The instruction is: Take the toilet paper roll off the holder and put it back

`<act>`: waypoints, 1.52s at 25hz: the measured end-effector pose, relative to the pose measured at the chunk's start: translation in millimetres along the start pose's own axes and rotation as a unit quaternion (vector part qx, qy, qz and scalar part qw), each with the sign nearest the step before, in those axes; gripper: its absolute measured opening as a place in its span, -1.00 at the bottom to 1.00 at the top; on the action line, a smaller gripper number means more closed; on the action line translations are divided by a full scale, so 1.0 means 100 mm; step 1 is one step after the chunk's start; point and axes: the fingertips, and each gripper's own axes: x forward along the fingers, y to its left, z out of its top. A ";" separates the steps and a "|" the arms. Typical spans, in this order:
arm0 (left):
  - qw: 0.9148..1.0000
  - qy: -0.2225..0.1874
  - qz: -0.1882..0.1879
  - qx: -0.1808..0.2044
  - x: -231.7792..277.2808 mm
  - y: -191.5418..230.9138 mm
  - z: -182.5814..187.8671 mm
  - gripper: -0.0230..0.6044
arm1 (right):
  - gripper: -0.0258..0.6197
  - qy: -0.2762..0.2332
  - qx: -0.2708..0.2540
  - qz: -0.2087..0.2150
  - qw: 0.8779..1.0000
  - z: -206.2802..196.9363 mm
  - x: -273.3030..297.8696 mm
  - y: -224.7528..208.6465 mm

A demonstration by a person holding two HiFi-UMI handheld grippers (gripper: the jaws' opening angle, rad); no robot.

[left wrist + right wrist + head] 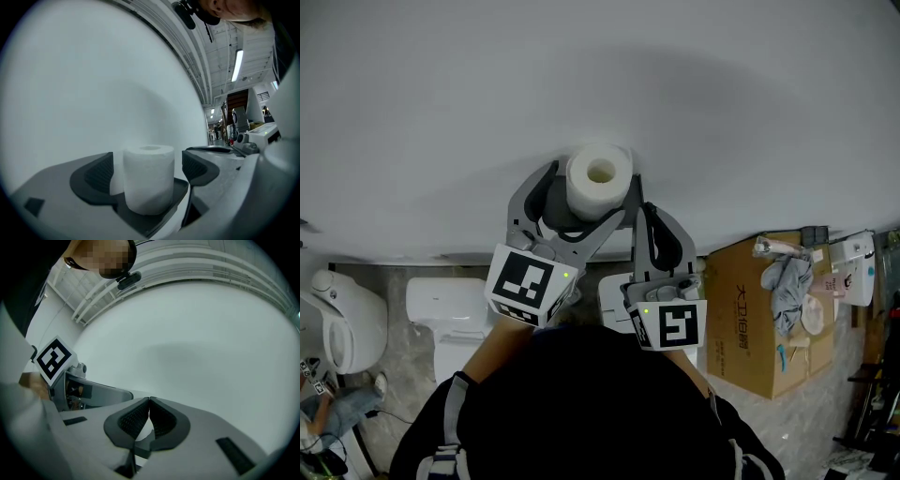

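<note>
- Nearest the person, the right gripper [149,404] has its jaws pressed together, empty.
- Beyond it, the left gripper [586,202] gapes wide around the toilet paper roll [599,178], its pads clear of the paper.
- By the wall [581,75], the roll stands upright on its holder [180,190], core hole upward.

Your toilet paper roll [599,178], 12 o'clock: plain white. Your left gripper [147,159], right gripper [149,401]: light grey, dark ribbed pads [96,176], black-white square markers [525,281]. Brown cardboard box [750,309], 4 o'clock.
</note>
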 end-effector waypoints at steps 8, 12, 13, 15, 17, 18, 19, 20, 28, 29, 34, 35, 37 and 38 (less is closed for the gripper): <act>1.000 0.017 -0.012 0.013 0.13 -0.04 -0.03 0.52 | -0.85 0.002 0.002 -0.007 1.000 -0.04 0.03 -0.07; 0.999 0.027 -0.014 0.016 0.18 -0.04 -0.04 0.52 | -0.85 -0.001 0.002 -0.008 1.000 -0.03 0.04 -0.08; 0.999 0.029 -0.013 0.018 0.19 -0.04 -0.04 0.52 | -0.85 -0.002 0.003 -0.009 1.000 -0.03 0.04 -0.08; 0.999 0.033 -0.014 0.023 0.20 -0.04 -0.04 0.52 | -0.85 -0.003 0.005 -0.010 1.000 -0.02 0.05 -0.09; 0.999 0.039 -0.017 0.026 0.23 -0.05 -0.05 0.51 | -0.85 -0.001 0.004 -0.010 1.000 -0.03 0.04 -0.10; 0.999 0.042 -0.019 0.025 0.24 -0.06 -0.06 0.51 | -0.85 -0.001 0.004 -0.010 1.000 -0.03 0.04 -0.10; 0.999 0.044 -0.020 0.024 0.25 -0.06 -0.07 0.51 | -0.85 0.000 0.005 -0.010 1.000 -0.04 0.04 -0.11; 0.999 0.045 -0.020 0.023 0.26 -0.06 -0.08 0.51 | -0.85 0.001 0.005 -0.010 1.000 -0.05 0.04 -0.11; 0.999 0.040 -0.001 0.029 0.27 -0.04 -0.04 0.49 | -0.85 0.001 0.008 -0.010 1.000 -0.04 0.00 -0.12; 0.999 0.038 0.001 0.029 0.27 -0.03 -0.03 0.47 | -0.85 0.001 0.009 -0.010 1.000 -0.04 0.00 -0.12; 0.999 0.034 0.006 0.023 0.27 -0.01 -0.03 0.32 | -0.85 0.002 0.010 -0.011 1.000 -0.04 -0.01 -0.11; 0.999 0.033 0.007 0.023 0.27 -0.01 -0.02 0.32 | -0.85 0.002 0.010 -0.011 1.000 -0.03 -0.01 -0.11; 0.999 0.032 0.007 0.023 0.27 -0.01 -0.02 0.31 | -0.85 0.003 0.009 -0.011 1.000 -0.04 -0.01 -0.11; 0.999 0.031 0.008 0.023 0.27 -0.01 -0.02 0.31 | -0.85 0.004 0.009 -0.010 1.000 -0.04 -0.01 -0.11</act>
